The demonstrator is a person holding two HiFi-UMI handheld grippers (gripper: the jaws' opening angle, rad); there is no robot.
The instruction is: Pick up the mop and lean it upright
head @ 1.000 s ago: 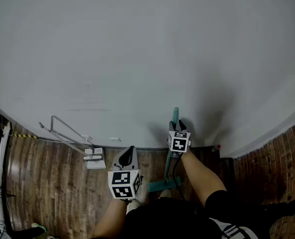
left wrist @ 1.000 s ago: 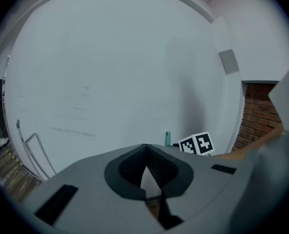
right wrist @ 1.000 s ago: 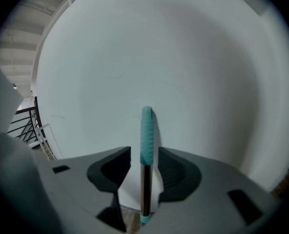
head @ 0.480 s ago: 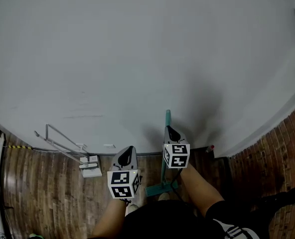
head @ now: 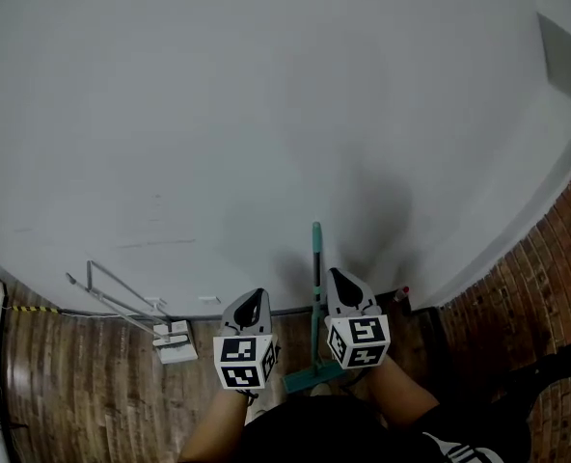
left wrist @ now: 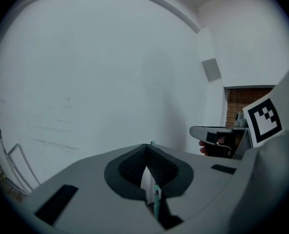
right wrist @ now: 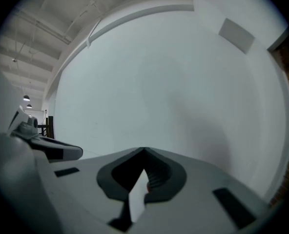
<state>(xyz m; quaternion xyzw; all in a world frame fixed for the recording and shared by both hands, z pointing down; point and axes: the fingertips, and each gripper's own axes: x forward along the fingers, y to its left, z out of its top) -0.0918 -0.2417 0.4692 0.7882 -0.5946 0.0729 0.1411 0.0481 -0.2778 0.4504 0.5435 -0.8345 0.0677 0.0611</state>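
The mop stands upright against the white wall, its teal handle rising from the teal mop head on the wooden floor. My right gripper is just right of the handle, clear of it, jaws shut with nothing between them. My left gripper hangs left of the handle, also shut and empty. A sliver of the teal handle shows through the slot behind the left jaws. In the left gripper view the right gripper is at the right.
A metal frame with a white base leans at the wall's foot on the left. A small red-capped thing sits by the skirting at the right. Brick paving lies right, wooden floor left.
The right gripper, which was over the mop handle, has come off it and drawn back to its right side. The mop stays leaning on the wall. The left gripper has hardly moved.
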